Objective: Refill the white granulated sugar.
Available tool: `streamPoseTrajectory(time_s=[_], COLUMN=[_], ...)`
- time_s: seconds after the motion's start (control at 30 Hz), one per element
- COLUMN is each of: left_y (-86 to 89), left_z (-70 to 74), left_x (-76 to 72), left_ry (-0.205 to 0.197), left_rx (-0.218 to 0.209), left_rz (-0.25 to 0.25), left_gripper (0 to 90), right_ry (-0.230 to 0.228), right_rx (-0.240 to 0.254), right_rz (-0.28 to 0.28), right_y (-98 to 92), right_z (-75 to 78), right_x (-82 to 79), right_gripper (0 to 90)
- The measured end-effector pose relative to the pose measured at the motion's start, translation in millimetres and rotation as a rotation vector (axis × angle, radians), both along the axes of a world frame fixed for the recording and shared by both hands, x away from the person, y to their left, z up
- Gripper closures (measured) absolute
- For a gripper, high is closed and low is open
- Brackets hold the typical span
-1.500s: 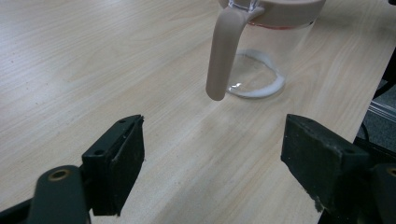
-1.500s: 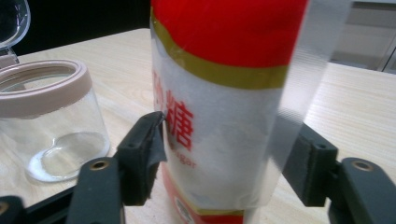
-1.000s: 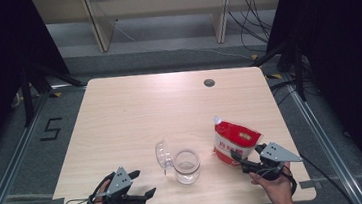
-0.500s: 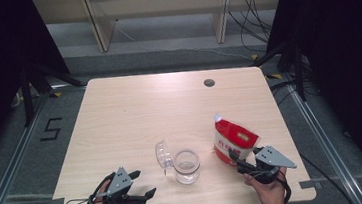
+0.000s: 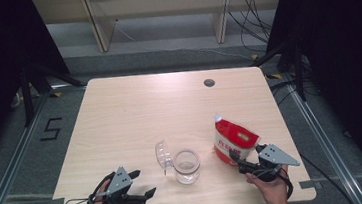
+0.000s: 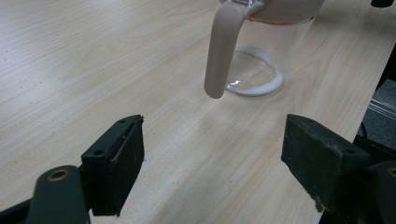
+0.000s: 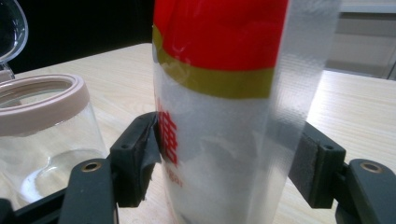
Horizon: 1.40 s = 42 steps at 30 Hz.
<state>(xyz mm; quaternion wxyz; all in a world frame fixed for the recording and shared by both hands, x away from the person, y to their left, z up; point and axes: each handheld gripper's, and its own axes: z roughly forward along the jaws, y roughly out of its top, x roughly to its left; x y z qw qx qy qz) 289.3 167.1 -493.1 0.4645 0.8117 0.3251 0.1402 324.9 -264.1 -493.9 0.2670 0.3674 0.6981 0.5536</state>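
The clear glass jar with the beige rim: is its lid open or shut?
Open. The clear glass jar shows an uncovered mouth in the high view, and its transparent hinged lid stands flipped back at its left side.

Right gripper view: red-and-clear pouch [image 7: 224, 107] cut off by top and bottom edges; print beside the tongs too blurred to read. Glass jar [image 7: 44, 130] left of the pouch cut by frame edge. Left gripper view: jar [image 6: 261, 56] top cut off
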Motion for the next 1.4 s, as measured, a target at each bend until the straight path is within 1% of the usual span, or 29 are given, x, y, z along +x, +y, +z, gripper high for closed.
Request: streamPoseTrajectory(time_s=[0.07, 0.1, 0.13, 0.17, 0.23, 0.27, 0.37, 0.4, 0.43, 0.47, 0.5, 0.53, 0.57, 0.6, 0.67, 0.77, 0.8, 0.9, 0.93, 0.97, 1.0, 1.03, 1.07, 1.1, 1.17, 1.2, 1.23, 1.3, 1.4], left_y=[0.1, 0.3, 0.9, -0.1, -0.3, -0.4, -1.3, -1.4, -0.7, -0.5, 0.8, -0.9, -0.9, -0.6, -1.3, -0.8, -0.9, -0.6, -0.4, 0.0, 0.4, 0.5, -0.7, -0.1, -0.3, -0.1, 1.5, 0.4, 0.8], left_z=[-0.2, -0.1, 0.4, 0.0, 0.2, 0.2, -0.6, -0.7, -0.4, 0.1, 0.5, 0.2, 0.3, 0.2, -0.4, -0.1, -0.3, 0.4, 0.4, 0.6, 0.1, 0.1, -0.2, 0.2, 1.0, 1.3, 2.0, 1.5, 1.3], left_x=[0.7, 0.9, 1.8, 0.9, 1.4, 1.4, 1.0, 0.9, 1.5, 1.3, 2.3, 1.4, 1.5, 1.8, 2.3, 4.5, 4.1, 4.3, 4.7, 5.1, 6.0, 5.6, 3.6, 3.5, 2.8, 2.9, 3.6, 3.0, 3.3], left_ry=[-0.005, -0.006, -0.013, 0.005, 0.004, 0.002, -0.001, 0.0, -0.003, 0.006, 0.0, 0.004, 0.004, 0.003, 0.007, -0.009, 0.01, 0.008, 0.005, -0.001, -0.011, -0.009, 0.01, 0.005, 0.007, 0.003, -0.002, 0.0, -0.001], left_rx=[-0.007, -0.006, 0.001, -0.014, -0.009, -0.006, -0.018, -0.019, -0.013, -0.013, 0.008, -0.023, -0.023, -0.017, -0.026, -0.015, -0.017, -0.015, -0.017, -0.015, -0.019, -0.016, -0.03, -0.022, -0.024, -0.023, 0.006, -0.025, -0.019], left_rz=[-0.008, -0.008, -0.017, -0.003, -0.007, -0.008, -0.008, -0.007, -0.012, -0.008, -0.012, -0.006, -0.006, -0.006, -0.003, -0.015, -0.003, 0.004, 0.004, -0.001, -0.013, -0.013, 0.005, -0.002, 0.0, -0.004, -0.008, -0.001, 0.002], left_gripper=[20.7, 20.7, 20.7, 20.6, 20.5, 20.5, 20.3, 20.3, 20.3, 20.3, 20.3, 20.2, 20.3, 20.3, 20.2, 20.3, 20.3, 20.3, 20.3, 20.3, 20.2, 20.2, 20.2, 20.2, 20.2, 20.2, 20.2, 20.2, 20.2], right_ry=[0.026, 0.001, 0.009, 0.009, -0.016, -0.013, -0.011, -0.029, -0.013, -0.022, -0.026, -0.028, -0.045, -0.028, -0.013, -0.013, -0.014, -0.025, -0.027, 0.014, -0.013, -0.006, -0.001, -0.019, 0.002, -0.011, 0.015, -0.022, 0.007], right_rx=[0.011, -0.006, 0.002, -0.003, -0.004, -0.025, -0.035, -0.027, -0.025, -0.031, -0.038, -0.035, -0.032, -0.006, -0.036, -0.027, -0.028, -0.031, -0.041, -0.043, -0.053, -0.045, -0.062, -0.065, -0.066, -0.068, -0.06, -0.084, -0.059], right_rz=[-0.012, 0.01, 0.012, 0.012, 0.02, 0.029, 0.036, 0.031, 0.028, 0.035, 0.043, 0.046, 0.038, 0.051, 0.056, 0.055, 0.057, 0.076, 0.066, 0.078, 0.069, 0.086, 0.095, 0.08, 0.089, 0.089, 0.092, 0.098, 0.093], right_y=[1.8, 0.9, 2.1, 3.1, 4.8, 3.1, 1.5, 1.6, 1.7, 1.5, 1.1, 1.1, 1.4, 2.3, 1.3, 2.1, 2.0, 3.1, 3.9, 4.8, 5.0, 6.7, 6.2, 6.5, 7.6, 7.7, 8.2, 8.0, 11.1], right_z=[-0.3, -1.1, -1.6, -2.1, -4.2, -3.9, -3.8, -4.3, -4.1, -4.4, -4.6, -4.8, -5.6, -5.9, -5.8, -7.2, -7.2, -8.5, -9.0, -8.6, -9.1, -10.3, -9.8, -10.4, -11.1, -11.4, -11.2, -12.2, -13.7], right_x=[-1.0, 1.5, 1.5, 1.7, 4.7, 5.2, 6.3, 7.8, 6.8, 7.7, 7.7, 8.0, 9.0, 8.4, 8.6, 9.1, 9.1, 10.8, 10.1, 8.0, 8.5, 9.0, 8.8, 9.3, 8.8, 9.8, 8.3, 11.3, 10.0], right_gripper=[33.1, 33.2, 33.2, 33.1, 32.2, 32.3, 32.6, 32.2, 32.2, 32.4, 32.6, 32.6, 32.5, 32.6, 32.7, 31.8, 31.6, 31.0, 30.9, 30.9, 30.6, 30.4, 29.9, 29.5, 29.3, 29.0, 28.9, 28.8, 27.8])
